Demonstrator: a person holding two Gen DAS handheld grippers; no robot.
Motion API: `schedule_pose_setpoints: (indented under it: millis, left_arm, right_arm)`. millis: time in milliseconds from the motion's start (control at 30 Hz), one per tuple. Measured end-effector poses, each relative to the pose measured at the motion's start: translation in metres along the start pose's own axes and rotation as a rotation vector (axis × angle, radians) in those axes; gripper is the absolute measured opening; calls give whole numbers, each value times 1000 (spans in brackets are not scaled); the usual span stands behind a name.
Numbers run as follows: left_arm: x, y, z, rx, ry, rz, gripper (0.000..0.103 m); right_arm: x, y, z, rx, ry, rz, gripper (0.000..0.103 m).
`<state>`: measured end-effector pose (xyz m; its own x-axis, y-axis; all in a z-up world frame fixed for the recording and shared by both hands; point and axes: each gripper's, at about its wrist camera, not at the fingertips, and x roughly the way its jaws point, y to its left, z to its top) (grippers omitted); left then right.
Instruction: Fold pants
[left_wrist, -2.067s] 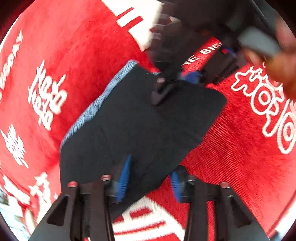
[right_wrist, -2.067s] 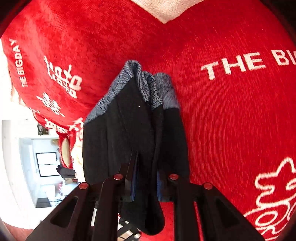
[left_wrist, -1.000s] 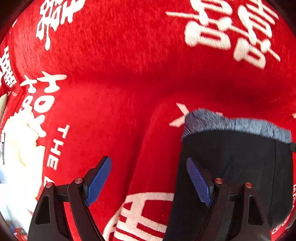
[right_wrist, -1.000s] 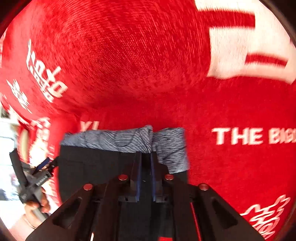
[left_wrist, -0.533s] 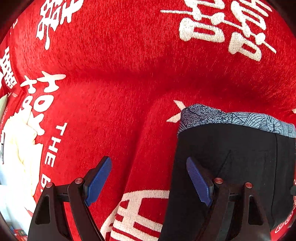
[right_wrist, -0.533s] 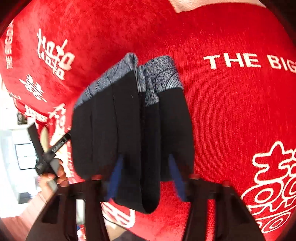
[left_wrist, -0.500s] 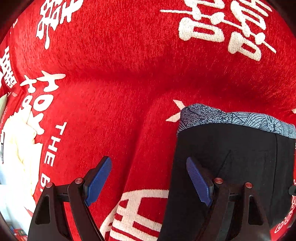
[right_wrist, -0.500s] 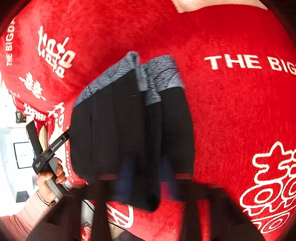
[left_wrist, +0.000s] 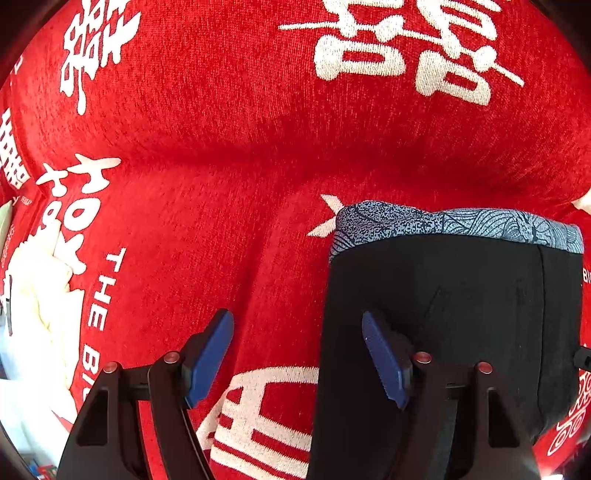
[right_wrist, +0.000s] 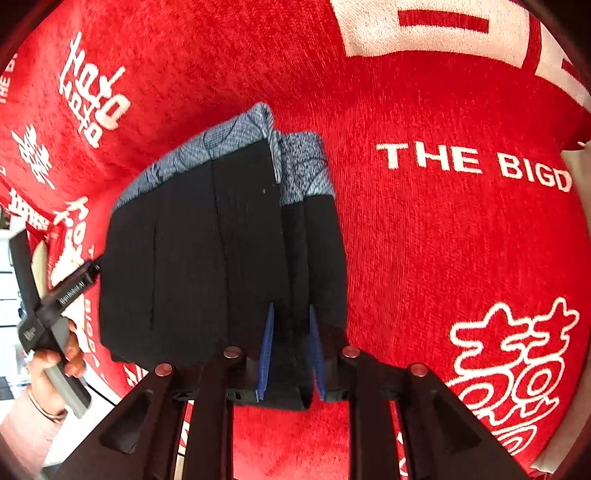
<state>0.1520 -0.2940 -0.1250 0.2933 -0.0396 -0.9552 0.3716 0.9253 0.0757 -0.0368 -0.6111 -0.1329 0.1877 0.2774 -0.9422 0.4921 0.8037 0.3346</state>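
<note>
Red blanket w/ white lettering fills both views. Folded black pants, blue-grey waistband at far end, lie on blanket. Right gripper over pants' near edge, jaws opening, fabric fold between pads. Left gripper straddles pants' left edge, spread wide, closing, not gripping.

A red blanket with a plush, ribbed pile fills both views. It carries large white Chinese characters woven into it, and the English words "THE BIGD" in white capitals, cut off at the picture's edge. A broad white block with red bars lies on the blanket beyond that lettering, and a white outlined character sits on its near side. The blanket is creased into soft ridges. Past the blanket's left edge lies a pale cream cloth, and beyond it a bright, blurred room.
</note>
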Motion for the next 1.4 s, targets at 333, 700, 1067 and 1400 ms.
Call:
schedule_pose_setpoints:
  millis: [333,700,1067,1400]
  left_arm:
    - [-2,3,-1,6,-1,18,81]
    - [-16,3,-6,45,-18,26,93]
    - [-29,-3,-10,86,-4,-32,93]
    - [-40,-31,-28,142,33,-244,93]
  right_arm:
    - [-5,13,0,-9,-26,-61,22]
    - [-14,15,-3,19,-58,-76,30]
    - [-24,11,-4,71,-105,-91,78]
    - [-32,44,-13,-56,-146,-82,48]
